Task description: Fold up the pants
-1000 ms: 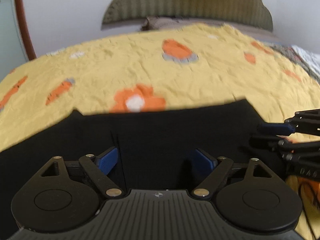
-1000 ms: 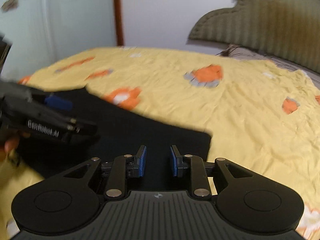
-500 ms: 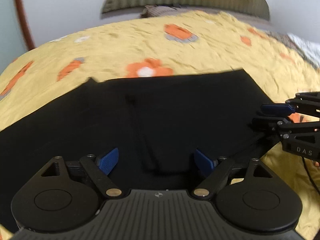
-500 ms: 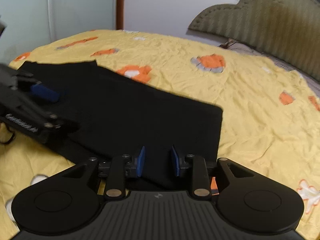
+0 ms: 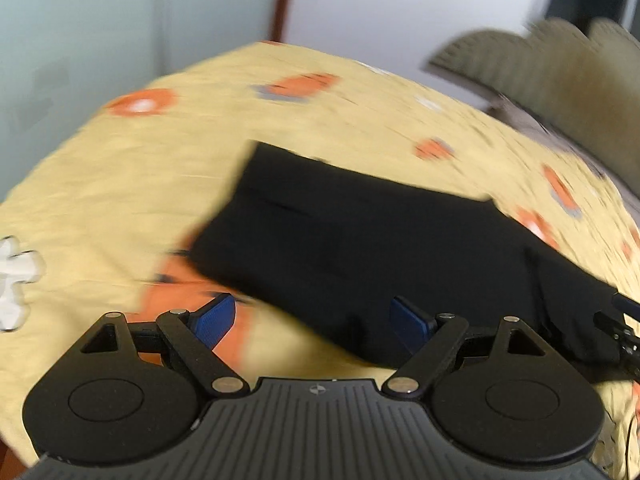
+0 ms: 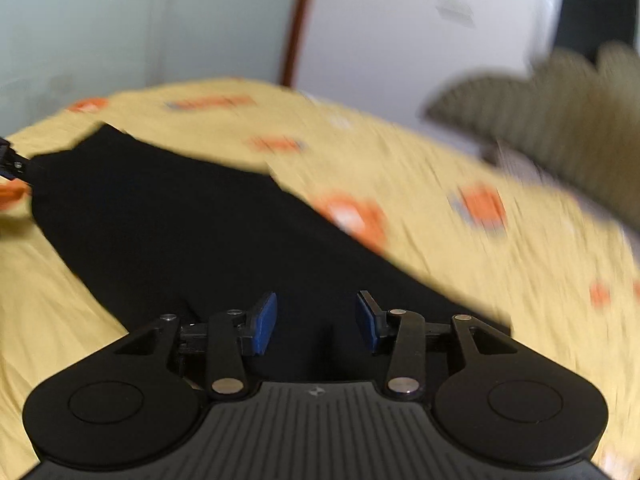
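Black pants (image 5: 360, 240) lie folded flat in a long band on the yellow bedspread (image 5: 120, 184). My left gripper (image 5: 312, 318) hovers wide open at the band's near left end. Its right pad is over the cloth and its left pad over the bedspread, with nothing gripped. In the right wrist view the pants (image 6: 180, 232) run away to the upper left. My right gripper (image 6: 316, 320) is above their near end, jaws opening, with the cloth below the gap and neither pad pressing on it. Both views are motion-blurred.
The right gripper's tip (image 5: 624, 328) shows at the right edge of the left wrist view, and the left gripper's tip (image 6: 10, 164) at the left edge of the right wrist view. An olive padded headboard (image 6: 560, 120) stands at the back right. White walls and a brown door frame (image 6: 298, 20) lie behind the bed.
Both views have swung sideways and blurred. The left gripper has slid from over the middle of the pants to their left end. The right gripper's jaws have widened.
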`<action>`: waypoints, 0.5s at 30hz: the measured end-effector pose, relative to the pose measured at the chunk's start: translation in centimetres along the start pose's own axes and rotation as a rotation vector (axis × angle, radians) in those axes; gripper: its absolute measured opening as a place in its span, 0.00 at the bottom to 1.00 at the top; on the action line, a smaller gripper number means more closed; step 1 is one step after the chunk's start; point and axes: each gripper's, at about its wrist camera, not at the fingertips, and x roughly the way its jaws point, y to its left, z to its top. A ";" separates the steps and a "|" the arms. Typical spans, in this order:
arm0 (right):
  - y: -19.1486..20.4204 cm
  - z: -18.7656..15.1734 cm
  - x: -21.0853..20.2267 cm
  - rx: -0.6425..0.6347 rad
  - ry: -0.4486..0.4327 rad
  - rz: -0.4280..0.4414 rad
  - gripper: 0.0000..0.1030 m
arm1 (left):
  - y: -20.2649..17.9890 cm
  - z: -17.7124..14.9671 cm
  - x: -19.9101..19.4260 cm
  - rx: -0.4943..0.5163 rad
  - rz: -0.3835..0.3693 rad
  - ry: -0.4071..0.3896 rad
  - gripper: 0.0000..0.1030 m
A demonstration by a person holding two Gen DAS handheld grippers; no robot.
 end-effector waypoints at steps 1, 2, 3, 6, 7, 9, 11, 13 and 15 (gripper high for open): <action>1.5 0.8 -0.1 -0.036 -0.029 0.015 0.41 | 0.8 0.3 -0.2 -0.023 0.013 -0.007 0.84; 3.3 1.7 0.0 -0.084 -0.059 0.048 0.41 | 1.5 0.6 -0.3 -0.047 0.022 -0.009 0.84; 5.4 2.5 0.2 -0.130 -0.084 0.094 0.41 | 2.3 0.7 -0.3 -0.080 0.020 -0.006 0.84; 11.3 4.0 1.0 -0.249 -0.118 0.224 0.41 | 4.8 1.1 0.1 -0.209 -0.065 0.030 0.84; 13.2 4.3 1.2 -0.305 -0.134 0.255 0.41 | 5.5 1.0 0.4 -0.267 -0.110 0.045 0.84; 17.2 4.3 1.5 -0.440 -0.179 0.265 0.41 | 7.3 0.8 1.2 -0.402 -0.209 0.084 0.84; 20.6 4.1 2.0 -0.555 -0.210 0.244 0.41 | 8.6 0.5 2.1 -0.511 -0.288 0.111 0.85; 22.7 4.1 3.0 -0.617 -0.223 0.246 0.41 | 9.2 0.5 2.9 -0.559 -0.311 0.117 0.86; 24.2 4.1 4.0 -0.654 -0.216 0.234 0.41 | 9.7 0.7 3.7 -0.586 -0.310 0.122 0.87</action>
